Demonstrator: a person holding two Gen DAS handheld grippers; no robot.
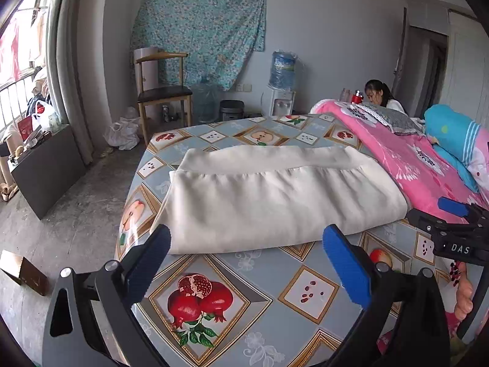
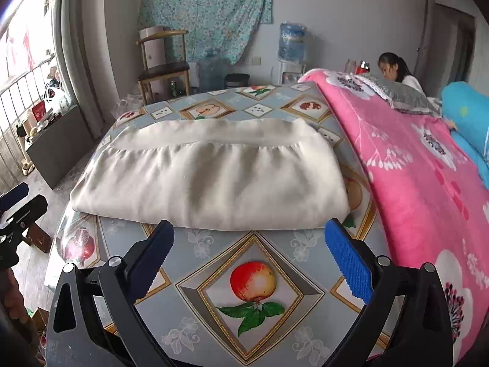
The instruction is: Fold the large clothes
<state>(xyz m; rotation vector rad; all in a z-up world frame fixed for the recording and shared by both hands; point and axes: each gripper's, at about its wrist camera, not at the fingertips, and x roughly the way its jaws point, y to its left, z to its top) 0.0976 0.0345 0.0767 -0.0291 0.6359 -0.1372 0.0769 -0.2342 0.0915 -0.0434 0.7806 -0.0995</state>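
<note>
A cream garment (image 1: pixel 275 195) lies folded into a flat rectangle on the fruit-print cloth of the bed (image 1: pixel 244 299), its gathered waistband at the far side. It also shows in the right wrist view (image 2: pixel 211 177). My left gripper (image 1: pixel 244 238) is open and empty, its blue pads just short of the garment's near edge. My right gripper (image 2: pixel 249 232) is open and empty, also just before the near fold. The right gripper shows at the right edge of the left wrist view (image 1: pixel 452 214). The left gripper shows at the left edge of the right wrist view (image 2: pixel 18 202).
A pink flowered blanket (image 2: pixel 421 183) covers the bed's right side, with a blue pillow (image 2: pixel 467 113) and a seated person (image 2: pixel 394 70) beyond. A wooden chair (image 1: pixel 162 91), water dispenser (image 1: pixel 282 85) and dark board (image 1: pixel 49 165) stand on the floor past the bed.
</note>
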